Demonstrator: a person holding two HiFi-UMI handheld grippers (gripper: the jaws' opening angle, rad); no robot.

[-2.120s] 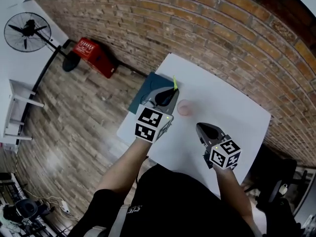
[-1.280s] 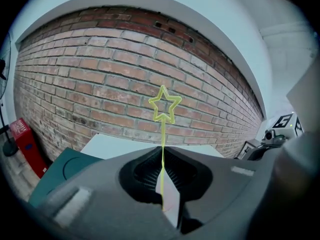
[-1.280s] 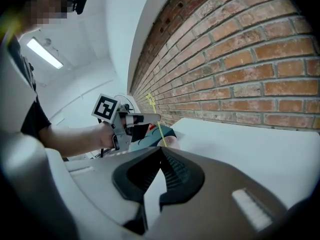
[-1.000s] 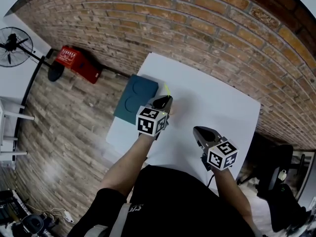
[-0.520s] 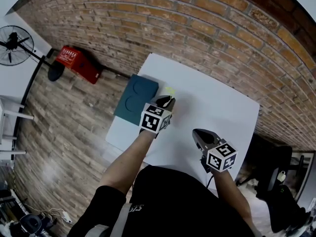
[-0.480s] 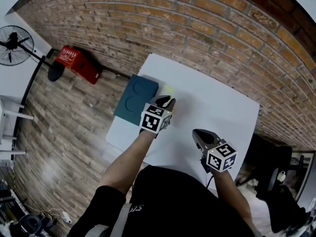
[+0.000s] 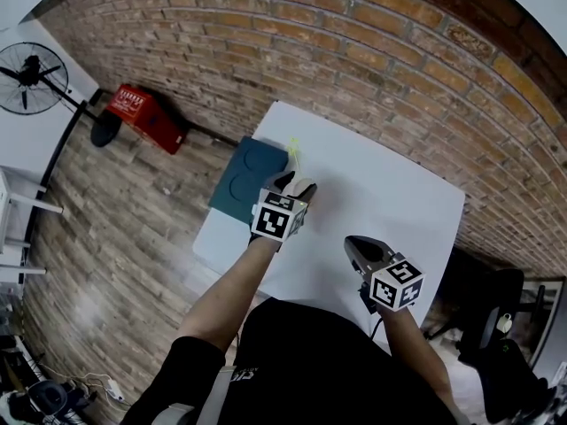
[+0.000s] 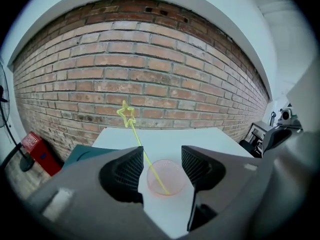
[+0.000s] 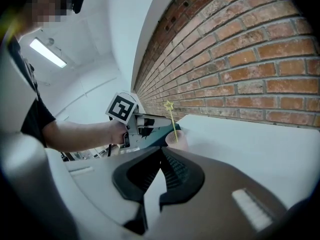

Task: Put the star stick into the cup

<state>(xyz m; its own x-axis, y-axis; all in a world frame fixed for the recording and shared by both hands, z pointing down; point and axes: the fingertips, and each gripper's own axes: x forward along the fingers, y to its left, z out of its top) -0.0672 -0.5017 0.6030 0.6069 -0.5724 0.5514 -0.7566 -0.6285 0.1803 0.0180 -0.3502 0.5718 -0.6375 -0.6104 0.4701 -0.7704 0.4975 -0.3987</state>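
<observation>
1 star stick (image 8: 137, 135) in 1 cup (image 8: 172, 176) | left tongs (image 8: 161, 160) opening around cup | right tongs (image 9: 161, 154) together, empty

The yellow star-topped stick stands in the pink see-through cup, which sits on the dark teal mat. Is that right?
Not quite. The yellow star-topped stick does stand in the pink see-through cup, but the cup sits on the white table beside the dark teal mat, not on it. The left gripper view shows this.
</observation>
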